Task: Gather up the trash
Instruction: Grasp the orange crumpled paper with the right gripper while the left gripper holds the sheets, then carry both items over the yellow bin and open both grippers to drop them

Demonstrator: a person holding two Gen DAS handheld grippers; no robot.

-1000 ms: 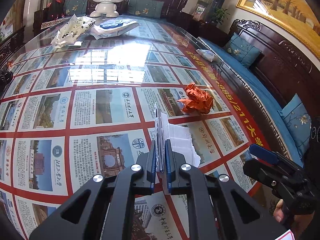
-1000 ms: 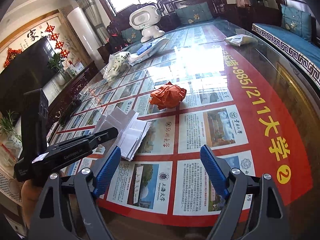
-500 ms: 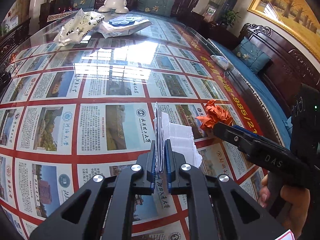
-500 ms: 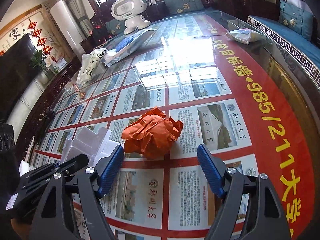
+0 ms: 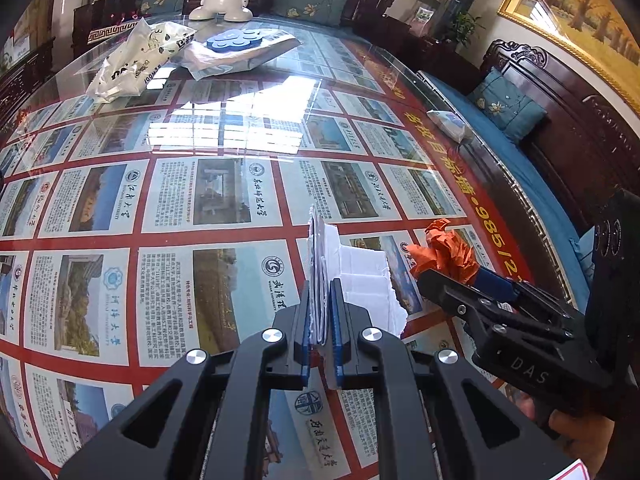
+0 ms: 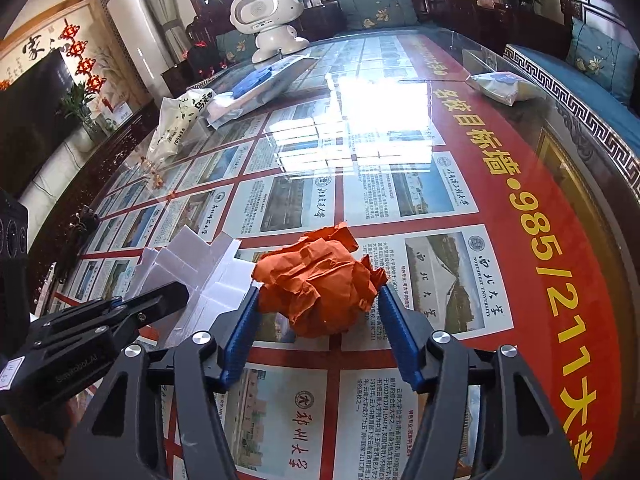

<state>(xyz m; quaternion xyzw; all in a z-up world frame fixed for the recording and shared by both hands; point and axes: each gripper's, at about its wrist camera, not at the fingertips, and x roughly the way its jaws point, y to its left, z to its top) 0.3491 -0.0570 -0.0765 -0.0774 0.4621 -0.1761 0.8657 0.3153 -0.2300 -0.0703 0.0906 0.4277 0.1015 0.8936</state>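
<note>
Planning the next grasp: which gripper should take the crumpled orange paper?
Right. The right gripper is open with its fingers on either side of the crumpled orange paper on the table. The left gripper is shut on the white paper.

tabletop (image 5: 224, 200): glass over red poster, window glare ahead of tongs | carved sofa (image 5: 560, 148): right | painting (image 5: 580, 4): right wall
</note>
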